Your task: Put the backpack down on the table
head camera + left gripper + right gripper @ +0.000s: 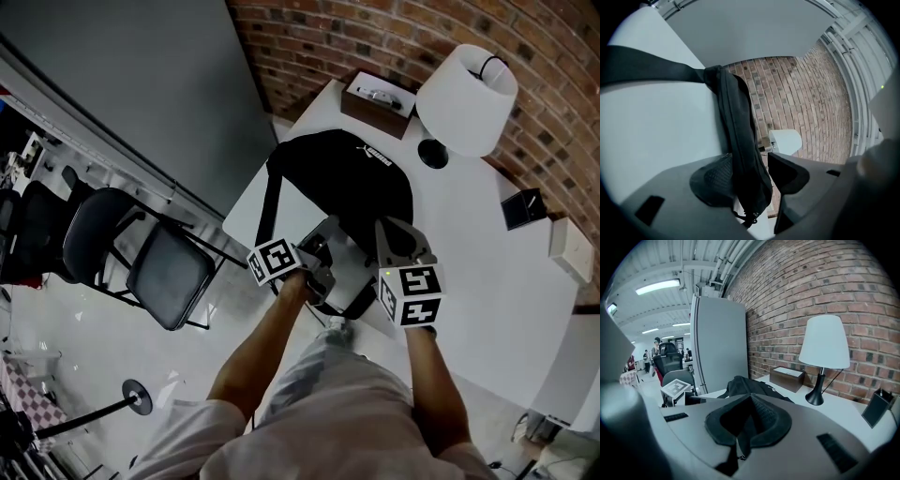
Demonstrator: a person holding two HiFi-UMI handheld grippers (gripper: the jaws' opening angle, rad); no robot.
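At the bottom centre of the head view, both forearms [267, 342] reach forward and down side by side. The left gripper [323, 242] and right gripper [396, 234] are at the near edge of the black backpack [342, 183], which lies slumped mid-frame on the white table [487, 244]. Only the left gripper view shows its jaws spread, with the backpack's strap [738, 136] running between them against the frame-left pad. The right gripper view shows that gripper's pads pressed together, with a lamp [825, 343] at right.
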